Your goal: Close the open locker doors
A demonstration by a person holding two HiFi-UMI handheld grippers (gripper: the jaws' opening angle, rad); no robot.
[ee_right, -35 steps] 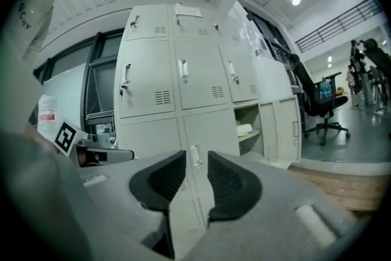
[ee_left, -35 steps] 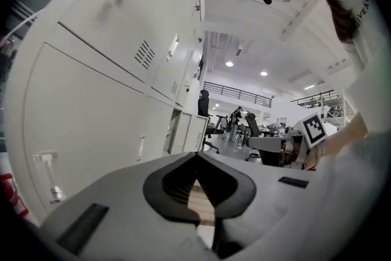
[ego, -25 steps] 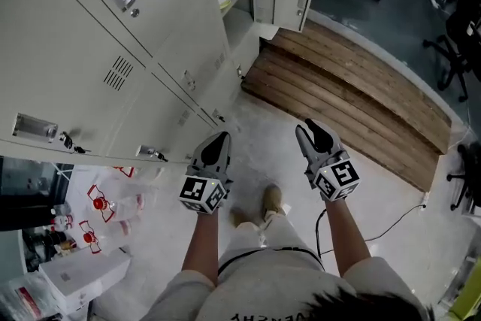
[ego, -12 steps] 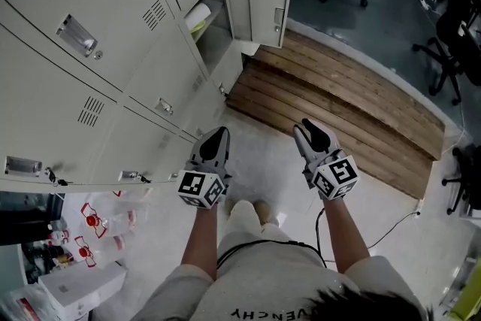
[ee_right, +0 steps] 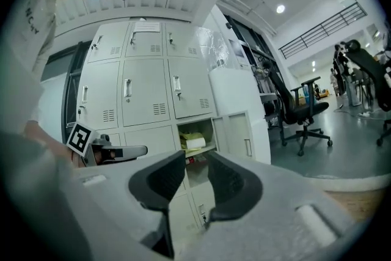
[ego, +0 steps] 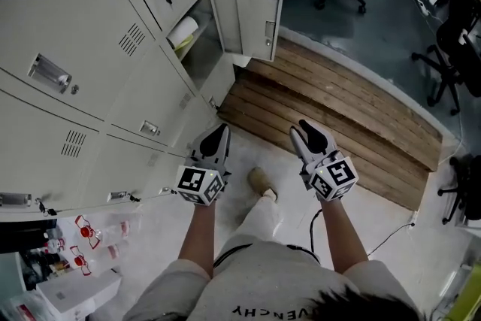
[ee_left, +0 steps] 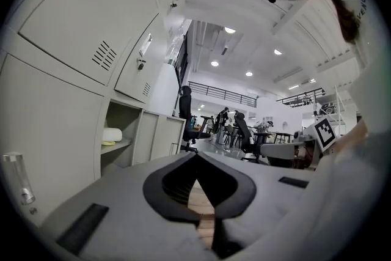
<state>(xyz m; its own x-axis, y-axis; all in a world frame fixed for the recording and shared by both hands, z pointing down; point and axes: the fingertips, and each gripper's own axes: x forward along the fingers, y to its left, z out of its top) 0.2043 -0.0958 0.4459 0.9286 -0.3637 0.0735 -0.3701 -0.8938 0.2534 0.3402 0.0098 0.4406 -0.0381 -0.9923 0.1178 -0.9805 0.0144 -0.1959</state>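
Approach step: left gripper (ego: 219, 134) fingers clenched, empty; right gripper (ego: 309, 131) fingers released; both well short of open locker door (ego: 246, 25). Next: push door shut.

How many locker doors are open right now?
1. The open door sits at the far end of the locker row, beside the wooden platform; others may lie outside the frame.
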